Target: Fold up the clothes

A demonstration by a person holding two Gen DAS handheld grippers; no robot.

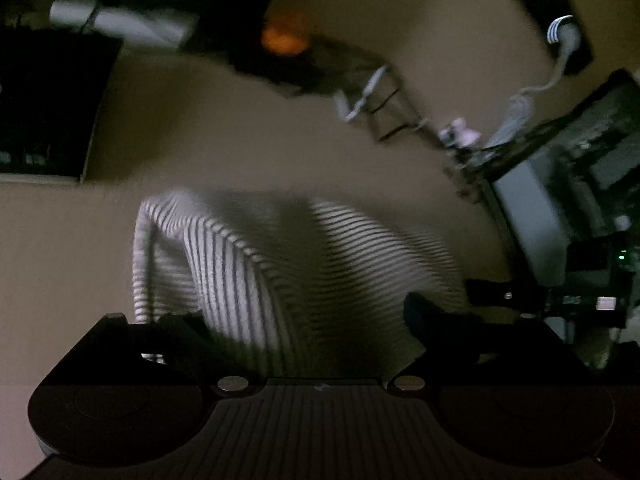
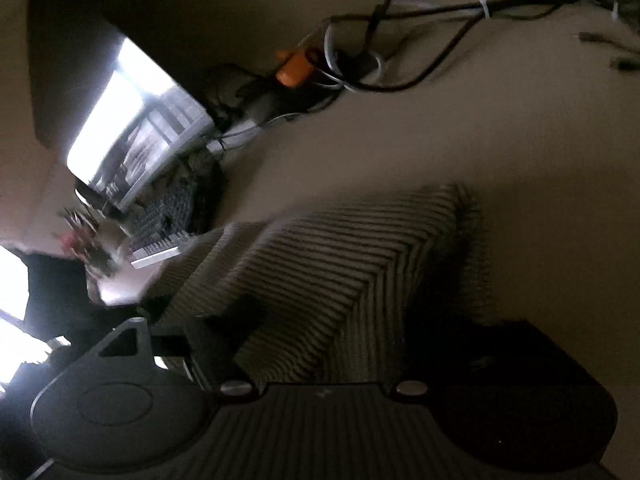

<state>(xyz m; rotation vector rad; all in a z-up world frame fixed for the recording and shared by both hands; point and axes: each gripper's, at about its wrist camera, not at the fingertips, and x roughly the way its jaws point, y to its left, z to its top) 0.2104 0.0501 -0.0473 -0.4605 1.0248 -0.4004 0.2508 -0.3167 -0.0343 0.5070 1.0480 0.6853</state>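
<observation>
**Q:** What is shown of the garment, and how far is the folding judged to have gone?

**A:** A black-and-white striped knit garment is seen lying on a plain beige surface. It is gathered into a compact bundle with at least one layer turned over another, the stripes running in differing directions on either side of a crease. Some folding is therefore judged to be done. Whether the bundle is finished cannot be told: the frames are dim and blurred, and its near edge is hidden behind the gripper bodies.

**Q:** Where does the garment lie relative to each gripper?

**A:** In the left wrist view the garment is placed directly ahead of the left gripper, its cloth filling the gap between the two dark fingers; the jaws are seen spread wide, and no pad is seen pressing on the cloth. In the right wrist view the same garment is found ahead of the right gripper, likewise between widely spread jaws, nothing being clamped. Contact with the fabric cannot be settled at either side.

**Q:** What is seen farther out?

**A:** Beyond the garment, a tangle of grey and black cables with a small orange object is seen on the surface, well apart from the cloth. A bright screen is seen at the left.
</observation>
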